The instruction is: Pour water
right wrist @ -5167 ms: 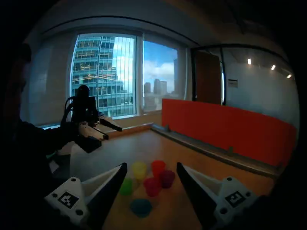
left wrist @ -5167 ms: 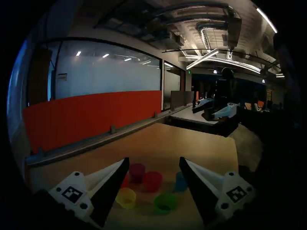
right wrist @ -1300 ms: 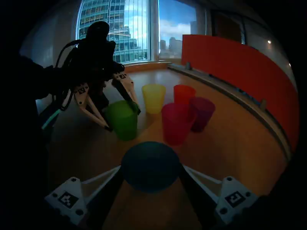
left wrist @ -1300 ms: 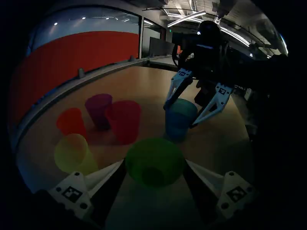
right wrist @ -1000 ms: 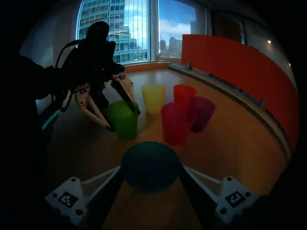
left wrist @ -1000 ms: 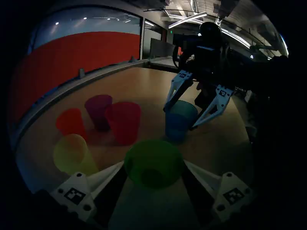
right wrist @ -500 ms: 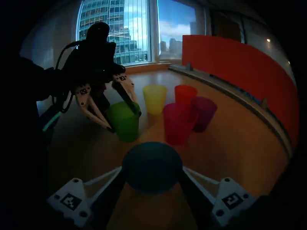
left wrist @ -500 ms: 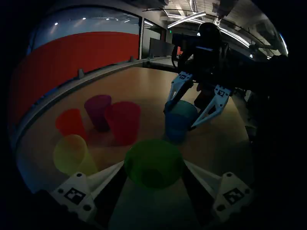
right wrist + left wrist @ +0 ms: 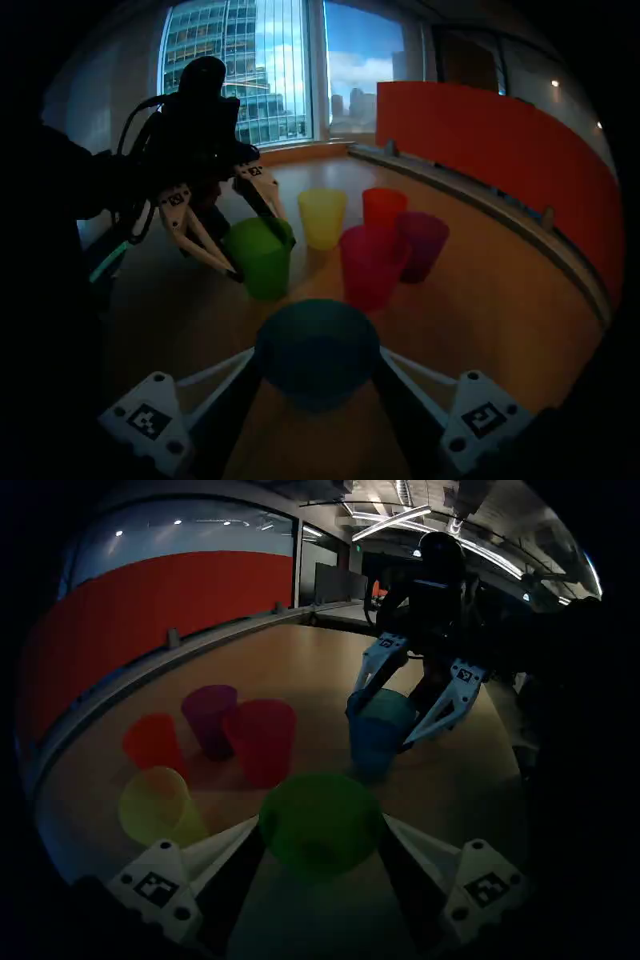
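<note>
Left tool (image 9: pixel 320 824) still clamping green cup (image 9: pixel 320 836), right tool (image 9: pixel 317 350) blue cup (image 9: pixel 317 340)

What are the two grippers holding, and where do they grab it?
The left gripper holds the green cup by its two sides. The right gripper holds the blue cup the same way.

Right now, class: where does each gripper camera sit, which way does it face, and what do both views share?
Left gripper view: rides the left gripper, facing across the table into the office; its own fingers grip the green cup, the right gripper opposite.
Right gripper view: rides the right gripper, facing the windows; its own fingers grip the blue cup, the left gripper opposite.
Shared: both grippers, both held cups, the yellow cup, orange cup, purple cup, red cup and orange partition.
</note>
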Available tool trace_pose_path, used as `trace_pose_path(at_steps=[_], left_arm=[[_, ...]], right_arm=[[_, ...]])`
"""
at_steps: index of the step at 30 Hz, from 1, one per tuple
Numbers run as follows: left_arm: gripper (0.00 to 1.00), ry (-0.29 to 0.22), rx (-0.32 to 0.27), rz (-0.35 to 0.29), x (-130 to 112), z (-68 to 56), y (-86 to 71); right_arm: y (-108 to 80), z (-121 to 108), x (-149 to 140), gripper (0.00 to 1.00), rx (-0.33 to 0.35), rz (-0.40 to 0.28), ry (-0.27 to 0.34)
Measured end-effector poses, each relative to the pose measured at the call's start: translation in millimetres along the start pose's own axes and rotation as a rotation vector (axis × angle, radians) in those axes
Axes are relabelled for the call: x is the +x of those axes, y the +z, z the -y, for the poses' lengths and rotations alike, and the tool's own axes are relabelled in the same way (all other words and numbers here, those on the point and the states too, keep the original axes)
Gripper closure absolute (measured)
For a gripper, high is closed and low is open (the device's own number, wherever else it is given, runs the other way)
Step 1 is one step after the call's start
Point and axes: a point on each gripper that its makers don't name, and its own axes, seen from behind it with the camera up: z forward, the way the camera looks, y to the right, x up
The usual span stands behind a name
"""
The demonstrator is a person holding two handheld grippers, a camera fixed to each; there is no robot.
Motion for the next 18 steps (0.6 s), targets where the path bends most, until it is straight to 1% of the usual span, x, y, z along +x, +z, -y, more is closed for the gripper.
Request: trace_pose_path(at_steps=[6, 9, 18], left_arm=[[0.12, 0.006, 0.019, -0.031, 14, -1.7, -7.8], [0.12, 0.003, 0.03, -0.056, 25, -2.7, -11.6], [0.12, 0.006, 0.078, -0.167, 64, -3.9, -30.2]], right_arm=[[-9.8, -3, 17, 0.1, -0.023, -0.041, 0.004], [-16.0, -4, 25, 0.1, -0.036, -0.063, 0.008], [-40.5, -6, 55, 0.1, -0.089, -0.152, 0.008]])
